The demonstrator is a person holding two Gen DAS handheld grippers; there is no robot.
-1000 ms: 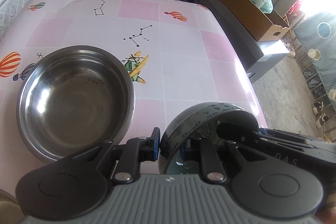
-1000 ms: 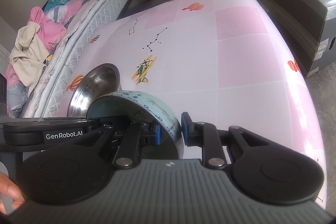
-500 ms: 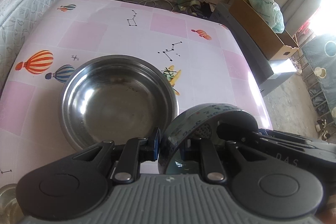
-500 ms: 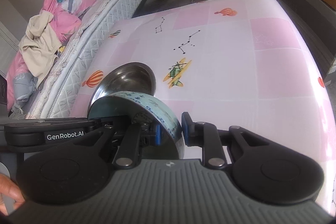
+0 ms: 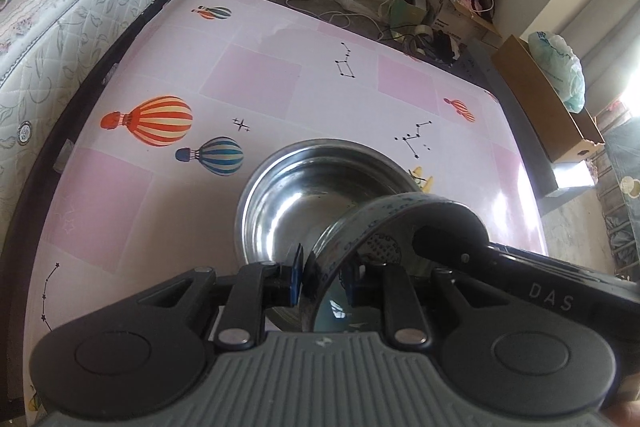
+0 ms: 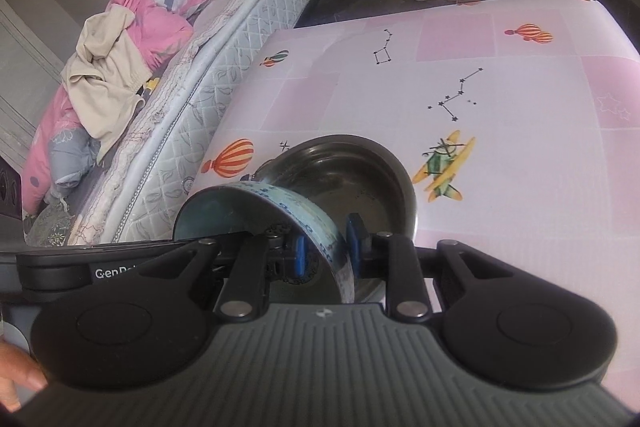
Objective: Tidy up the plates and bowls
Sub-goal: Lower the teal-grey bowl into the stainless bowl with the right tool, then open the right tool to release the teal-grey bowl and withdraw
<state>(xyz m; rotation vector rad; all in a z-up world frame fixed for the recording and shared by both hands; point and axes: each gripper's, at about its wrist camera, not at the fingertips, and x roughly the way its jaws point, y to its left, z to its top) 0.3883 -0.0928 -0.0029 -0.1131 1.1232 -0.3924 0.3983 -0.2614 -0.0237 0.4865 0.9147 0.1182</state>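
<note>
A light blue patterned ceramic bowl is held by both grippers, one on each side of its rim. My left gripper is shut on the rim's left side. My right gripper is shut on the rim's right side, and the bowl arches leftward from it. The bowl hangs just above the near edge of a large steel bowl that sits empty on the pink table. The steel bowl also shows in the right wrist view. The blue bowl's base is hidden.
A mattress with piled clothes runs along the table's left side. A cardboard box with a plastic bag sits on a dark cabinet at the table's right. Boxes and cables lie on the floor beyond the far edge.
Both grippers have carried the blue bowl leftward and forward. It has moved from beside the steel bowl to over its near rim. Both grips are unchanged.
</note>
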